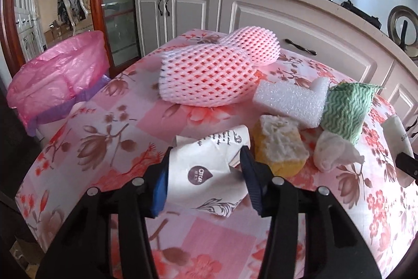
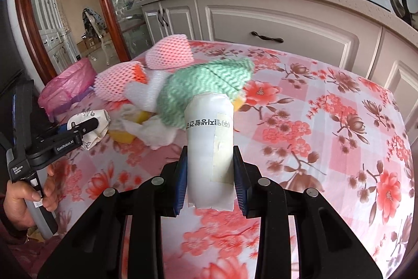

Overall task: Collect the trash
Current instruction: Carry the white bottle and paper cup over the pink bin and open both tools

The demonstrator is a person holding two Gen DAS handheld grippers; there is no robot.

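My left gripper (image 1: 206, 179) is shut on a crumpled white printed paper wrapper (image 1: 206, 164) that rests on the floral tablecloth (image 1: 109, 137); both pads touch its sides. The right wrist view shows that same gripper (image 2: 86, 127) at the left, gripped by a person's hand (image 2: 23, 195). My right gripper (image 2: 210, 174) is shut on a white paper-wrapped roll (image 2: 209, 127) with a printed label, lifted above the cloth. A bin lined with a pink bag (image 1: 60, 75) stands beyond the table's left edge.
A heap of litter lies mid-table: two pink foam nets (image 1: 209, 75), a white foam block (image 1: 290, 101), a green wavy cloth (image 1: 344, 109), a yellow sponge (image 1: 279, 145) and a white tissue (image 1: 334, 151). Grey cabinets (image 1: 300, 17) stand close behind.
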